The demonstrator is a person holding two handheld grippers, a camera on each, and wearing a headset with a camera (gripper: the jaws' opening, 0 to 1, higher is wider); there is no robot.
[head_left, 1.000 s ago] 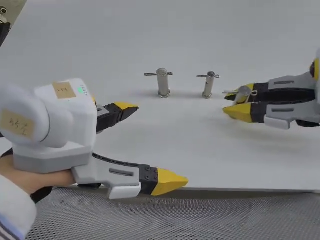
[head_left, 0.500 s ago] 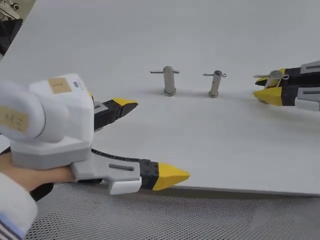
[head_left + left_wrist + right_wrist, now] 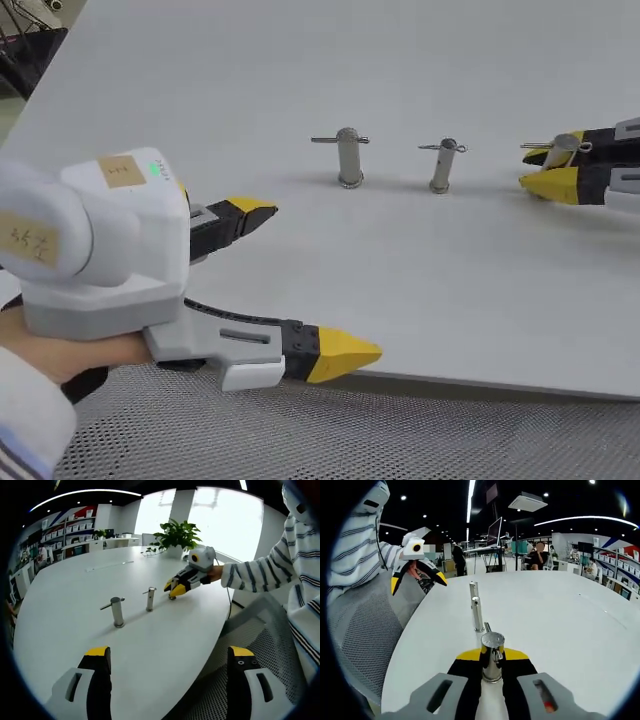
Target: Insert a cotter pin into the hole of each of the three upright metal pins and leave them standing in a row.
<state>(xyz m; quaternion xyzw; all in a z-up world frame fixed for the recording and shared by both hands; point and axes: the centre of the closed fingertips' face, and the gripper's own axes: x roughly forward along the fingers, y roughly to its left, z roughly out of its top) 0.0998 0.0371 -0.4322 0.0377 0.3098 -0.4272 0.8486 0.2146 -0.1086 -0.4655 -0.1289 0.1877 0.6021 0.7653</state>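
Silvery steel pins, three short cylinders each crossed near the top by a thin cotter pin point(image 3: 328, 140), form a row across the white table point(image 3: 300, 80). The left pin point(image 3: 348, 158) and middle pin point(image 3: 443, 166) stand free. The right pin point(image 3: 563, 150) is upright, clamped between the right gripper's point(image 3: 548, 170) yellow-tipped jaws at far right. The left gripper point(image 3: 318, 281), jaws spread wide, is held at the near left edge, well apart from the row.

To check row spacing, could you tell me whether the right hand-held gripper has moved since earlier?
Yes: the right hand-held gripper, shut on the third pin, moved right, away from the middle pin.
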